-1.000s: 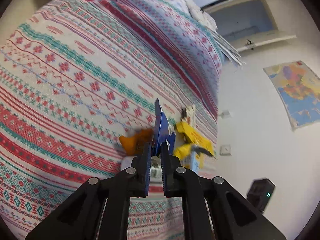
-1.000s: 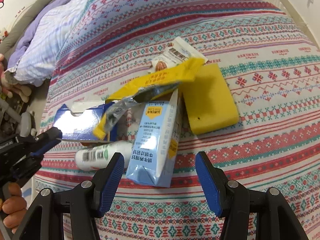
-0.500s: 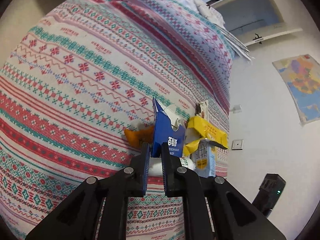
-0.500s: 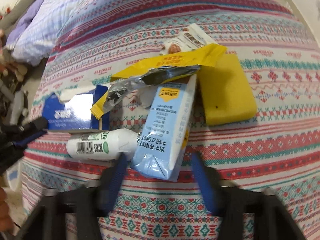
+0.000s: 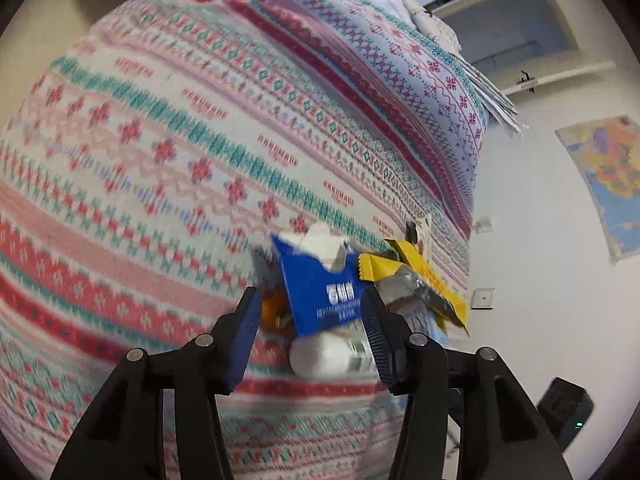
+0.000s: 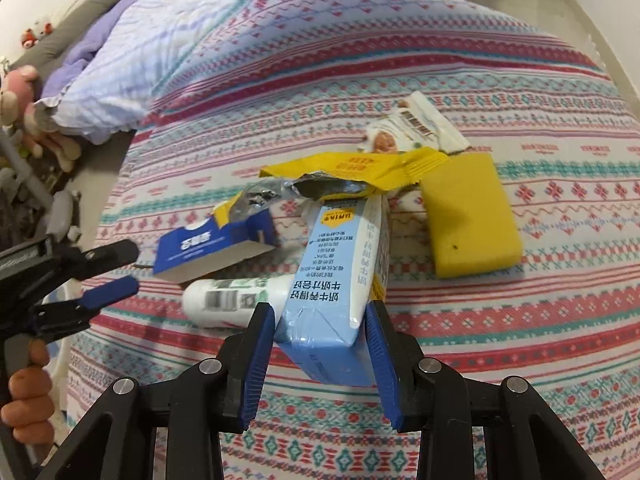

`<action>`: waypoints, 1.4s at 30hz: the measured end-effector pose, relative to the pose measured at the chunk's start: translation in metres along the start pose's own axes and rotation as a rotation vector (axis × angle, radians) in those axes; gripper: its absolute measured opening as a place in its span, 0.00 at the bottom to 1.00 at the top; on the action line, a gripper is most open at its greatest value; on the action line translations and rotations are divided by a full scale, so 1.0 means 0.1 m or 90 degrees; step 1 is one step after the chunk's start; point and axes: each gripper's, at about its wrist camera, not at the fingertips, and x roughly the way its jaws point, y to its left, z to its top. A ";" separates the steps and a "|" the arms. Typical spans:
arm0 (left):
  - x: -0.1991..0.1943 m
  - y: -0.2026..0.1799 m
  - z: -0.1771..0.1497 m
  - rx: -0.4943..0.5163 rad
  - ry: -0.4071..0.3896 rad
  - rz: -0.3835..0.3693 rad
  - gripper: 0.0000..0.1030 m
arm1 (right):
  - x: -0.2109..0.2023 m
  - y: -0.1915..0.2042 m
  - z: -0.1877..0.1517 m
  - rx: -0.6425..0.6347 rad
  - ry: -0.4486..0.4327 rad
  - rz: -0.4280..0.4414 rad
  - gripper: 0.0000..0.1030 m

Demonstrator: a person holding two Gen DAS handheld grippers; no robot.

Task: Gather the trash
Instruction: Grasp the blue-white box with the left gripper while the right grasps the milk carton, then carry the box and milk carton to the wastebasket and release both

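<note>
A pile of trash lies on the patterned bedspread [image 6: 460, 60]. In the right wrist view my right gripper [image 6: 320, 332] is shut on the end of a light blue milk carton [image 6: 340, 272]. Beside it lie a white bottle [image 6: 236, 300], a torn dark blue box [image 6: 212, 244], a yellow wrapper [image 6: 352, 168], a yellow sponge [image 6: 468, 216] and a white snack wrapper [image 6: 416, 128]. My left gripper [image 5: 312, 324] is open, its fingers on either side of the blue box [image 5: 320, 284] without holding it; it also shows at the left of the right wrist view [image 6: 116, 272].
A lilac striped quilt [image 6: 160, 52] and plush toys [image 6: 24, 100] lie at the bed's far left. An orange piece [image 5: 276, 312] lies behind the blue box. A white wall with sockets [image 5: 484, 298] and a map [image 5: 608, 176] stands past the bed's edge.
My left gripper opened and let go of the blue box, which now lies on the pile. My right gripper moved forward and closed on the milk carton.
</note>
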 end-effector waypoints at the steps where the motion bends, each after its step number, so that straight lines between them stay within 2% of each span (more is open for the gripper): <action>1: 0.04 -0.02 0.02 0.011 0.003 0.003 0.52 | 0.00 0.02 -0.01 -0.003 0.001 0.001 0.40; 4: 0.19 0.01 0.03 0.008 0.031 0.006 0.50 | 0.01 0.03 -0.01 -0.004 0.002 0.003 0.40; 6: 0.24 0.03 0.04 0.003 0.035 0.004 0.22 | 0.00 0.02 -0.02 0.001 0.001 0.008 0.40; 11: 0.09 -0.06 0.03 0.020 -0.005 -0.010 0.12 | -0.03 -0.01 -0.01 0.009 -0.007 0.016 0.40; 15: -0.06 -0.10 0.02 0.027 -0.020 -0.052 0.11 | -0.12 0.00 0.00 0.007 -0.028 0.024 0.40; 23: -0.28 -0.02 -0.04 0.017 -0.033 -0.078 0.09 | -0.27 0.06 0.01 -0.003 -0.062 0.045 0.39; 29: -0.64 0.04 -0.10 0.017 -0.060 -0.112 0.08 | -0.31 0.09 0.02 -0.004 -0.077 0.062 0.39; 34: -1.06 0.27 -0.13 0.006 -0.102 -0.121 0.08 | -0.38 0.09 0.02 0.014 -0.088 0.101 0.39; 42: -1.69 0.85 -0.11 -0.043 -0.172 -0.104 0.08 | -0.76 0.12 0.05 0.027 -0.206 0.145 0.39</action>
